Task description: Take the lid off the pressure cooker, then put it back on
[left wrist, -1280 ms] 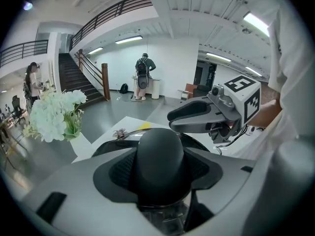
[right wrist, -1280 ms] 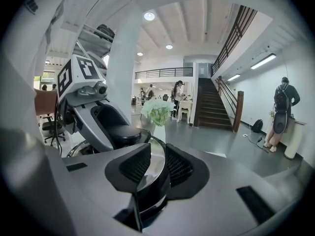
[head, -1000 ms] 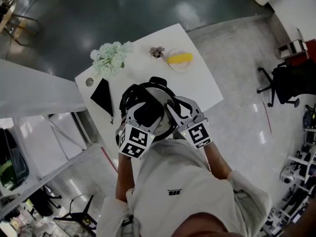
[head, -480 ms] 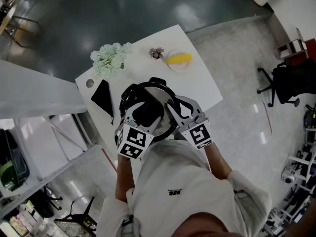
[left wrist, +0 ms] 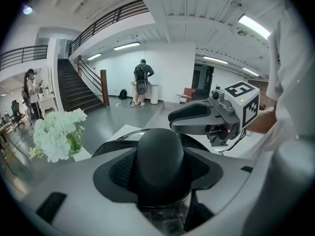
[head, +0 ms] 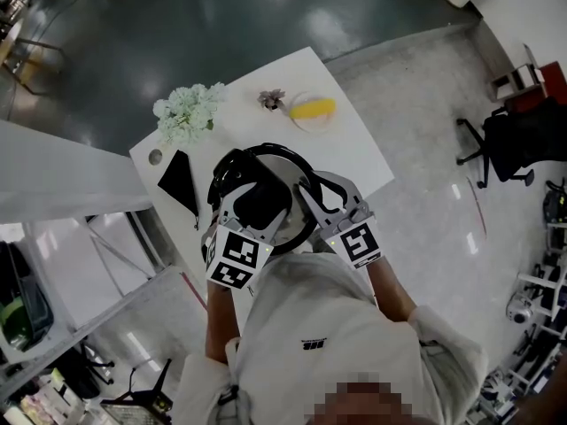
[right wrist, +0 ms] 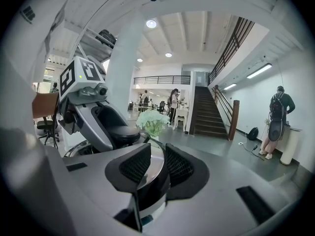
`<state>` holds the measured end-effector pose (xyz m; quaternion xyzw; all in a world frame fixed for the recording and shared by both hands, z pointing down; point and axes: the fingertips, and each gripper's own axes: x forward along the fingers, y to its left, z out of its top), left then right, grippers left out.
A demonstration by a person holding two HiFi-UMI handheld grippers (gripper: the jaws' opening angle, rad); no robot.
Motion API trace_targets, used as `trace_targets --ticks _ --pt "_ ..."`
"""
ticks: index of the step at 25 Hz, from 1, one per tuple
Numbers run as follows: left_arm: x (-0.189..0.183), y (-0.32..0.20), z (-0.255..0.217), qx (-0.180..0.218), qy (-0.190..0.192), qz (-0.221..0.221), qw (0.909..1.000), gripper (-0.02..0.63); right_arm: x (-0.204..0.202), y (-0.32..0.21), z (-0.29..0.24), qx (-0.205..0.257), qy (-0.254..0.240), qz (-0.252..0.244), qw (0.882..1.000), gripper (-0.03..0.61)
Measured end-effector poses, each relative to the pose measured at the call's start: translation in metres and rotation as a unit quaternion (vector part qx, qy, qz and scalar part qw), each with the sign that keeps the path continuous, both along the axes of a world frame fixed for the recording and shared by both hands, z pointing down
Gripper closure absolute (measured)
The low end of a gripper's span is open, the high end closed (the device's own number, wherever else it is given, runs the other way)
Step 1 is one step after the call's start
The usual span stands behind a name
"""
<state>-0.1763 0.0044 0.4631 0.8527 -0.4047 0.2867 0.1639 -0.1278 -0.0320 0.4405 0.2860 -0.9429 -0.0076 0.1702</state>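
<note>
**A:** Gripped how?

**B:** With the left gripper point(left wrist: 160, 173) clamped around the lid's black knob point(left wrist: 160, 146), and with the right gripper point(right wrist: 156, 173) nipped onto the shiny lid rim point(right wrist: 157, 154). Seemingly seated on the pressure cooker point(head: 285, 160), at the white surface's point(head: 354, 149) near edge.

**A:** Advice?

**B:** Twist evenly to free the lock, then lift straight up. Keep level.

**A:** Changed since a second ago?

**B:** Hardly. Same grips, only shifted slightly in the head view.

Bare desk point(head: 356, 159) lane right of pressure cooker point(head: 232, 168), frame centre-right. Upper left blocked: flowers point(head: 186, 112), black pouch point(head: 180, 181). Plate point(head: 321, 124) and small ornament point(head: 270, 100) stand upper centre.
</note>
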Motion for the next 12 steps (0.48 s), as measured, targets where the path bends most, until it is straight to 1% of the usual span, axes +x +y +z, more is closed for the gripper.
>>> trace_targets --ticks 2,6,10,12 --pt "0.004 -0.003 -0.002 0.003 -0.001 -0.002 1.0 0.327 0.005 -0.004 -0.001 0.014 -0.004 -0.005 1.0 0.482" --pt "0.013 -0.012 -0.008 0.009 -0.005 -0.009 0.9999 0.327 0.016 -0.012 -0.006 0.019 -0.01 -0.008 1.0 0.482" --pt "0.024 -0.024 -0.012 0.014 -0.013 -0.025 0.9995 0.327 0.032 -0.021 -0.011 0.02 -0.019 -0.017 0.999 0.482" --pt "0.03 -0.03 -0.014 0.016 -0.017 -0.033 0.9992 0.327 0.042 -0.026 -0.012 0.013 -0.02 -0.019 1.0 0.482"
